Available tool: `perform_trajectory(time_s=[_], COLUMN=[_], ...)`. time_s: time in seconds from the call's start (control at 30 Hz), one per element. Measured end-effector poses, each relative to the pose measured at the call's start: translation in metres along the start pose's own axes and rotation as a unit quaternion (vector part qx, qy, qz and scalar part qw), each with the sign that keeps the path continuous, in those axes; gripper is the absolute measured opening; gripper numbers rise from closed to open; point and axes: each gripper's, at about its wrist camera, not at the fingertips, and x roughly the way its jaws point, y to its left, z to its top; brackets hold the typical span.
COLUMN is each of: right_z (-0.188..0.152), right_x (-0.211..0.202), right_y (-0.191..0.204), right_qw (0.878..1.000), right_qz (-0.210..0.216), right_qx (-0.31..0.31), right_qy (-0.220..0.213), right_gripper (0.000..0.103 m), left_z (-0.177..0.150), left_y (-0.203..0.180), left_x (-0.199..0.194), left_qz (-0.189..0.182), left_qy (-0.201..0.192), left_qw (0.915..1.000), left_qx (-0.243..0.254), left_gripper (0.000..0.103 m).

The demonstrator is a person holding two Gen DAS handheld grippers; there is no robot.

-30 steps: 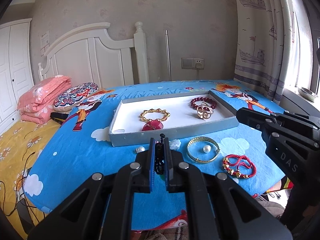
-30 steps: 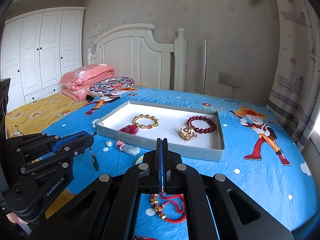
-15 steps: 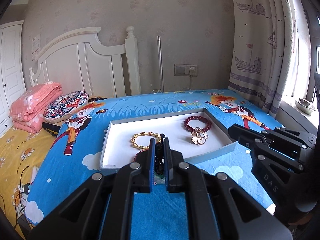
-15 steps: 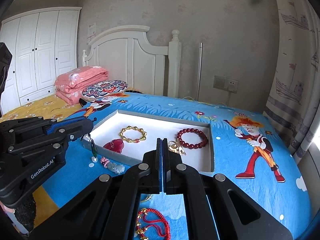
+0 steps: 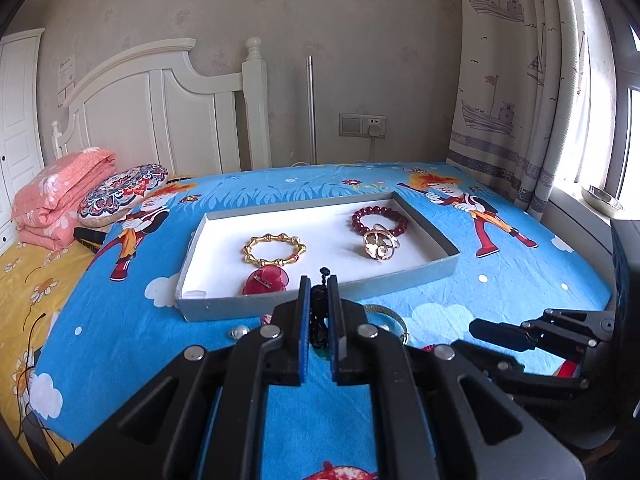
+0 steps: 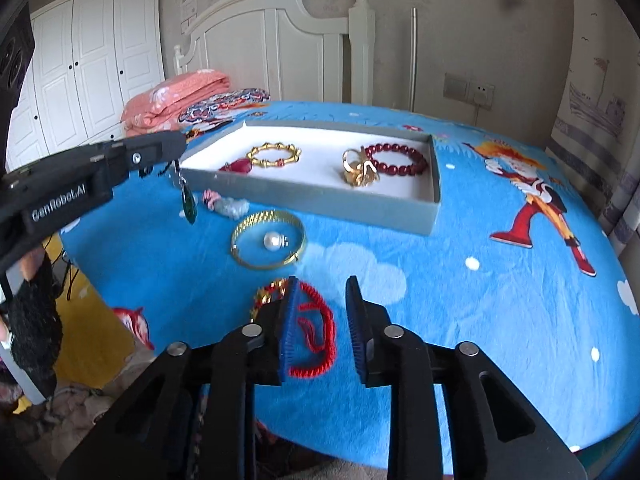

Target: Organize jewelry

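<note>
The right gripper (image 6: 320, 320) hangs low over the bed (image 6: 500, 300), its fingers opening around, not yet pressing, a red cord bracelet (image 6: 316, 332) on the blue sheet. Beyond lie a gold bangle (image 6: 268, 240) ringing a pearl (image 6: 273, 241). The left gripper (image 5: 319, 320) pinches a black cord (image 5: 319, 316), its green pendant (image 6: 189, 204) dangling before the grey tray (image 6: 320, 200) holding a gold bracelet (image 6: 274, 155) and red beads (image 6: 396, 158).

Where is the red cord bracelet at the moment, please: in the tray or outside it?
Outside: the red cord bracelet lies on the blue bedsheet, nearer than the tray.
</note>
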Motion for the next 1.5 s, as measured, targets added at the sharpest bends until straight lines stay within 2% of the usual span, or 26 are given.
perform_trajectory(time_s=[0.03,0.23,0.27,0.3,0.4,0.57,0.7,0.9,1.2,1.5], right_z=[-0.004,-0.01,-0.011,-0.011,-0.016,-0.008,0.006,0.02,0.061,0.103], right_x=[0.001,0.009,0.009,0.008,0.005,-0.005,-0.017,-0.017,-0.018,0.013], right_y=[0.0,-0.001,0.002,0.005,0.014,0.009,0.009,0.014,0.019,0.021], right_qw=[1.0,1.0,1.0,0.999,0.999,0.999,0.998,0.997,0.994,0.994], right_qz=[0.002,0.003,-0.001,0.006,-0.012,-0.023,-0.013,0.002,0.003,-0.031], right_qx=[0.0,-0.009,-0.024,-0.032,-0.049,-0.031,-0.018,-0.01,-0.014,-0.029], right_qy=[0.005,0.015,0.012,0.012,-0.003,-0.036,-0.062,-0.078,-0.107,-0.103], right_gripper=[0.038,0.036,0.029,0.007,0.006,0.006,0.006,0.006,0.006,0.006], left_z=[-0.003,-0.013,-0.014,-0.016,-0.017,-0.019,-0.02,-0.015,0.009,0.054], left_y=[0.001,0.01,0.012,0.014,0.021,0.029,0.036,0.042,0.04,0.038], left_x=[-0.001,-0.008,-0.009,-0.009,-0.01,-0.014,-0.015,-0.014,-0.002,0.039], left_qz=[0.001,0.005,0.006,0.007,0.009,0.006,0.003,0.008,0.001,-0.01], left_qy=[0.0,0.002,0.002,0.003,0.003,0.003,0.007,0.009,0.002,0.004], left_qw=[1.0,0.9999,0.9999,0.9999,0.9997,0.9995,0.9993,0.999,0.9991,0.999], left_qx=[0.0,-0.009,-0.012,-0.015,-0.024,-0.031,-0.037,-0.043,-0.043,-0.043], left_gripper=[0.008,0.008,0.008,0.008,0.008,0.008,0.008,0.008,0.008,0.008])
